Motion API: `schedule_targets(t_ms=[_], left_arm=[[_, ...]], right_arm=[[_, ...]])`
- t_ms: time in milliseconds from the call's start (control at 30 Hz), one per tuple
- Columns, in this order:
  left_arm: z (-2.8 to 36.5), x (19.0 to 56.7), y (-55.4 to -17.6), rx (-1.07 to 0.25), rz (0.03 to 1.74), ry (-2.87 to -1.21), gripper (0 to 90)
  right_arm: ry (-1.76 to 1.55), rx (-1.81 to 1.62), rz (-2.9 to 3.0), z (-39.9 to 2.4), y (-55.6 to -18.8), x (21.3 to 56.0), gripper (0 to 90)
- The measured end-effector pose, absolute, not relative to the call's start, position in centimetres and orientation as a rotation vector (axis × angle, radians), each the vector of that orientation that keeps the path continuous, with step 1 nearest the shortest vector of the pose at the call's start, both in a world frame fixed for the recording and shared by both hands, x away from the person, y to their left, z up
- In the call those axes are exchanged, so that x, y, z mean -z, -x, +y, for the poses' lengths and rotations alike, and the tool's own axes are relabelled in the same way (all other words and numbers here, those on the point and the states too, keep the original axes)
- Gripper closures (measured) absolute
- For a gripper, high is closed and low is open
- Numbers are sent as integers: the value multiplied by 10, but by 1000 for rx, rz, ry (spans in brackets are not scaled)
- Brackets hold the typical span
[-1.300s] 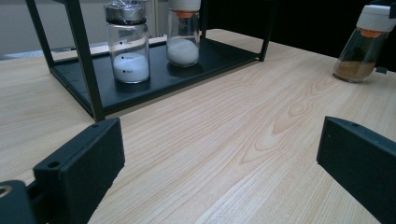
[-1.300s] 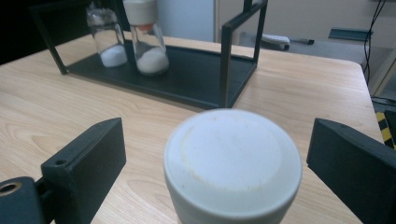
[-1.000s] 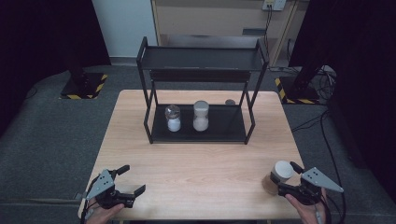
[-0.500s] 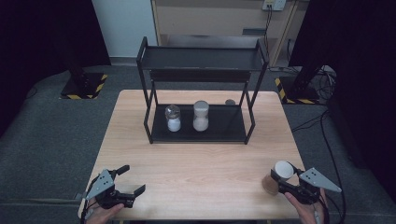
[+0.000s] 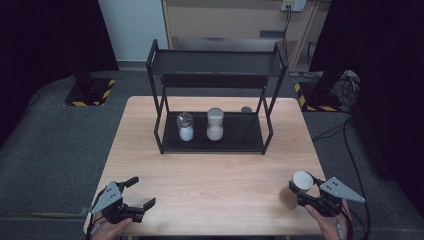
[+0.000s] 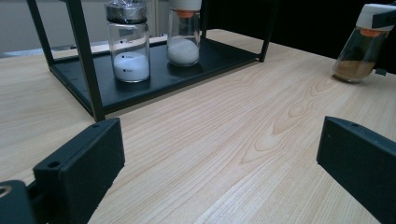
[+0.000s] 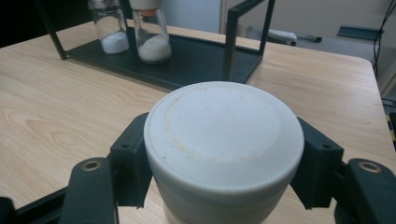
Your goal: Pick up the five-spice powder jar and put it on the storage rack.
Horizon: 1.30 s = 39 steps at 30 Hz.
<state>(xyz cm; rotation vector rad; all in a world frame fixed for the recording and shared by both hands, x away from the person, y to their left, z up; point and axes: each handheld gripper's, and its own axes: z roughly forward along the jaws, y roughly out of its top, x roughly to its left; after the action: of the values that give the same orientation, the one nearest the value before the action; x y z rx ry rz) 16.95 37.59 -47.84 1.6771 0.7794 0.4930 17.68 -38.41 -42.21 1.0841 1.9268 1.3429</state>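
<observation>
Though tilted, jar (image 7: 223, 140) between gripper (image 7: 223, 163) pads

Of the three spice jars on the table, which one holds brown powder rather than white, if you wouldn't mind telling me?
The white-capped jar clamped in the right gripper at the table's near right corner. The other two jars, on the rack's lower shelf, hold white powder.

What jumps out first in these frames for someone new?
The right gripper, at the table's near right corner, has its jaws clamped on the white cap of a tilted spice jar holding brown powder. Next is the black two-tier rack at the table's far middle, with two glass shakers of white powder side by side on its lower shelf. The left gripper sits at the near left corner, jaws open with nothing between them.
</observation>
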Motion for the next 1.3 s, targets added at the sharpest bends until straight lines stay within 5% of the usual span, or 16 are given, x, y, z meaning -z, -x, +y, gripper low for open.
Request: schedule_targets(t_ms=[1300], left_arm=[[377, 479, -170, -490, 773, -1673, 0]], right_arm=[[-802, -1462, 2178, -317, -242, 376, 341]])
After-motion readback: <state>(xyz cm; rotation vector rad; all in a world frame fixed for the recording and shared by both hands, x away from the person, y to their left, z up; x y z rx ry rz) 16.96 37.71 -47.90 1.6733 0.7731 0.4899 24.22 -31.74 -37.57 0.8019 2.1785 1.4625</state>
